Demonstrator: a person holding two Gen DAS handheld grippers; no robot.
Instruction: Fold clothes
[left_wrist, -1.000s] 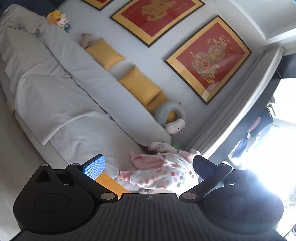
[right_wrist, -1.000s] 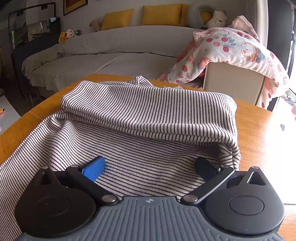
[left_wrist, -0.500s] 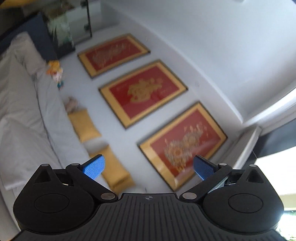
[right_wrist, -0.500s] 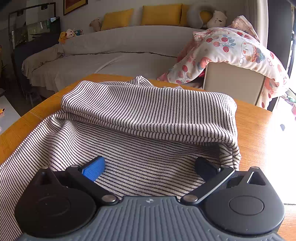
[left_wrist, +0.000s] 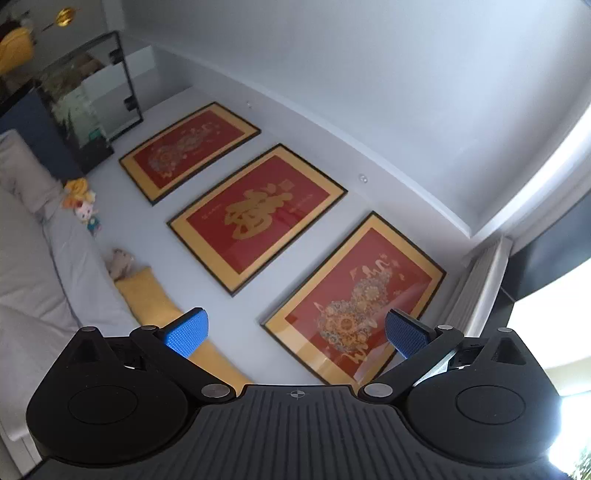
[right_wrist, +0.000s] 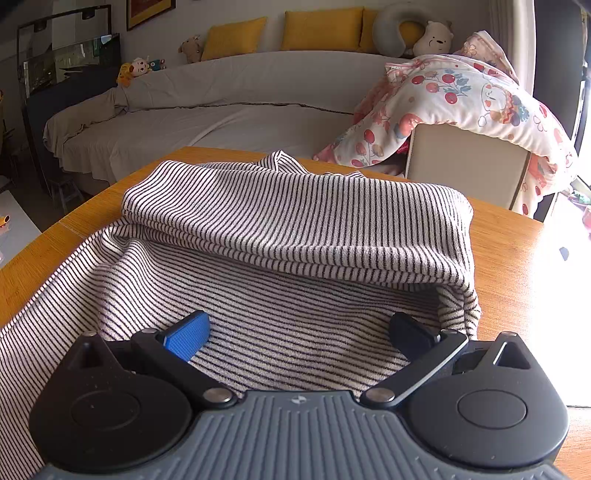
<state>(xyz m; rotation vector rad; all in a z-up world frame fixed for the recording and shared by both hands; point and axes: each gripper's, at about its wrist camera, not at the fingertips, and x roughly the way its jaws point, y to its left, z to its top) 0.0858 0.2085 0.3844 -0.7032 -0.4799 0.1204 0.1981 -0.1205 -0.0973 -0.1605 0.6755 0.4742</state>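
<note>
**One fold laid, both claws empty**

One striped garment (right_wrist: 280, 258) covers most of the wooden table (right_wrist: 509, 266), its far part doubled back toward the camera in a thick rolled fold whose edge runs across the cloth. By that look, the task stands between folds: a first turn is made and the near, single layer still lies spread, with a loose flap trailing off to the left. A next move would likely call for a pinch on a near edge or corner, ideally with both grippers at matching points so the layer lifts evenly; the soft knit may sag or slip otherwise.

Beyond the table sit a grey-covered sofa (right_wrist: 221, 110) and a floral quilt (right_wrist: 461, 99) draped over a box.

Low over the near cloth, the right gripper (right_wrist: 297, 334) looks level along the table, fingers spread wide, nothing between them.

Away from the work, the left gripper (left_wrist: 293, 332) is tilted up, facing three red framed pictures (left_wrist: 255, 218) on the wall; its fingers are also apart and empty.
</note>
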